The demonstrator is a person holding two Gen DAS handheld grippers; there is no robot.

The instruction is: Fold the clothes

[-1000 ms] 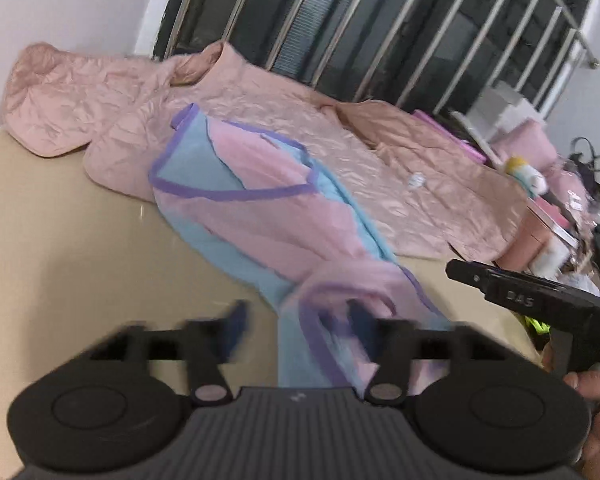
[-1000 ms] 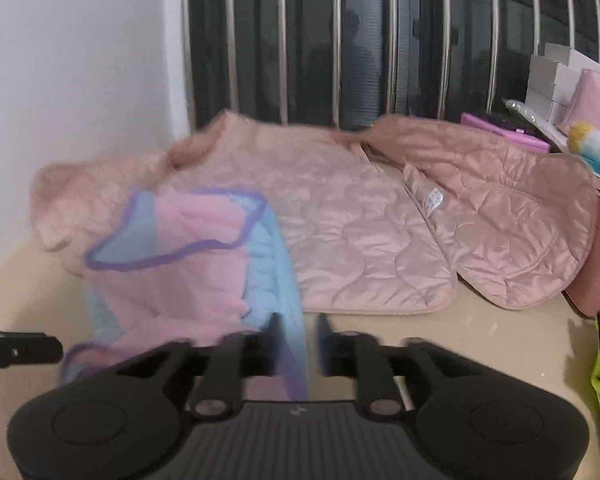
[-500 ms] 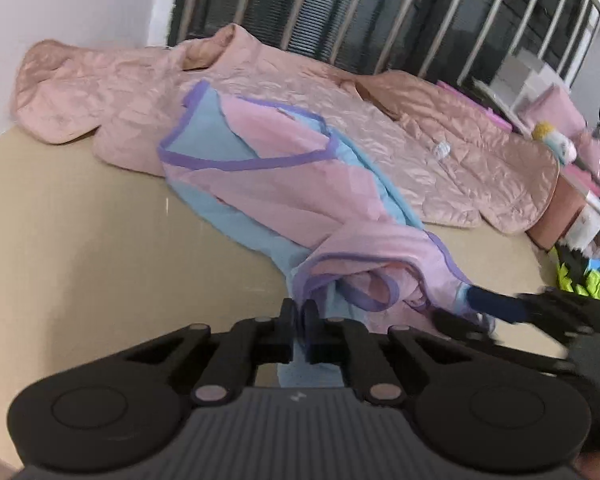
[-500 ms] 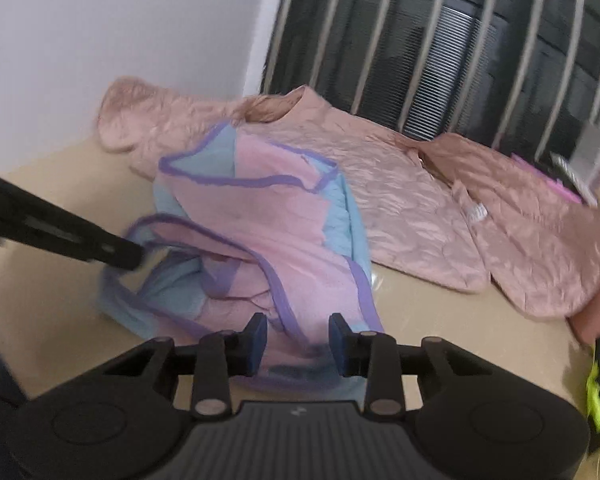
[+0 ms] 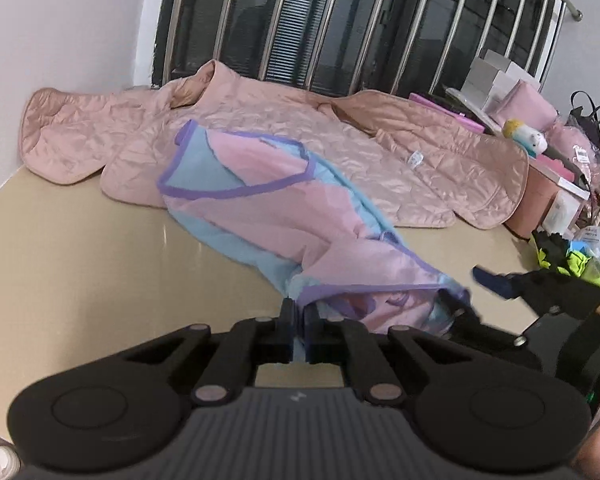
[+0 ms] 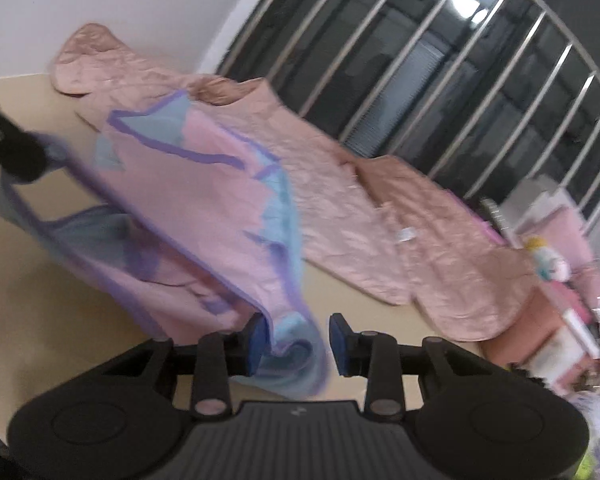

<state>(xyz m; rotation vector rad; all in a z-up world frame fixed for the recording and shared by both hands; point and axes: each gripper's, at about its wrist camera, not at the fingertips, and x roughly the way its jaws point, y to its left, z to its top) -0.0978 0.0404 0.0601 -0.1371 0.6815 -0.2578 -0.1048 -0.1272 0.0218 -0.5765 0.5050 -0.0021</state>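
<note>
Left wrist view: the left gripper (image 5: 299,322) has its jaws closing, pinched on the near hem of a pink and blue garment (image 5: 268,208) with purple trim, which trails across the beige surface (image 5: 80,260) onto a quilted pink jacket (image 5: 380,152) spread before a barred window (image 5: 360,20). In the right wrist view, the right gripper (image 6: 298,340) stands with jaws parted around a hanging fold of the same garment, the pads not pressing it. Boxes and a plush toy (image 5: 526,136) crowd the right edge.

Even indoor light, dark window (image 5: 340,20), fisheye bending at edges, right view motion-blurred
</note>
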